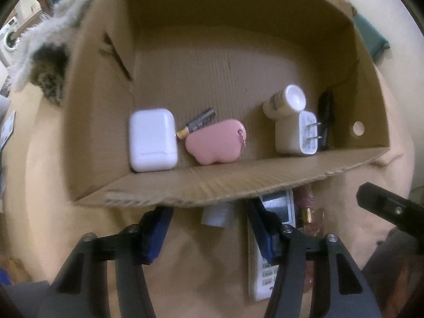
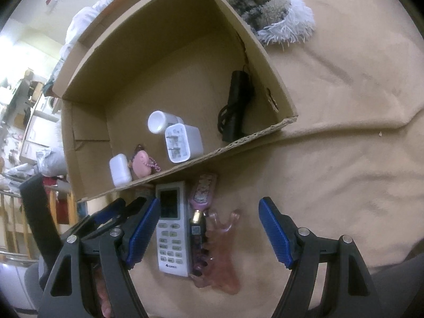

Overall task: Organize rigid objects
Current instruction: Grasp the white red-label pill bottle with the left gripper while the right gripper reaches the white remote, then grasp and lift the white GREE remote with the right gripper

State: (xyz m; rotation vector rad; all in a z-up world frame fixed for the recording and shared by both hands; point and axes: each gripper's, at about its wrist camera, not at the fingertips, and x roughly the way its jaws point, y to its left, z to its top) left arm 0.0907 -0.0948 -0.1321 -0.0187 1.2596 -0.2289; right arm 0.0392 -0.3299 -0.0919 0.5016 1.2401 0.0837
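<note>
Blue-padded fingers (image 1: pixel 156 234) of the left gripper (image 1: pixel 209 228) are standing apart with nothing pressed between them, hanging over a small white ribbed cap (image 1: pixel 217 216) that is lying on the tan cloth (image 2: pixel 344 132) just outside the cardboard box (image 1: pixel 212 185). Over on the other side, the right gripper (image 2: pixel 210 232) is gaping wide, its pads (image 2: pixel 275 232) straddling a cluster of things without touching any of them.

That cluster is lying on the cloth right against the near wall of the box: a white air-conditioner remote (image 2: pixel 173 228) with a dark screen and rows of pale buttons, a slim dark tube with a gold collar (image 2: pixel 197 228) just beside it, a pink patterned case (image 2: pixel 202 190) above the tube, and a translucent pink branching piece (image 2: pixel 221 257) (its exact nature is hard to tell).

Inside the box, things are sitting along the near wall. A white rounded case (image 1: pixel 152 140) is occupying the left corner, with a battery (image 1: pixel 197 126) leaning by it and a pink pouch with a bead chain (image 1: pixel 214 143) touching the battery's end. Further right, a white wall charger (image 1: pixel 296 135) is showing its two prongs, a white cylindrical bottle (image 1: pixel 285 100) is lying just behind it, and a black object with a cord (image 2: pixel 237 106) is resting against the right wall.

Beyond the box, a shaggy grey and white fabric (image 2: pixel 275 10) is spreading on the cloth.
</note>
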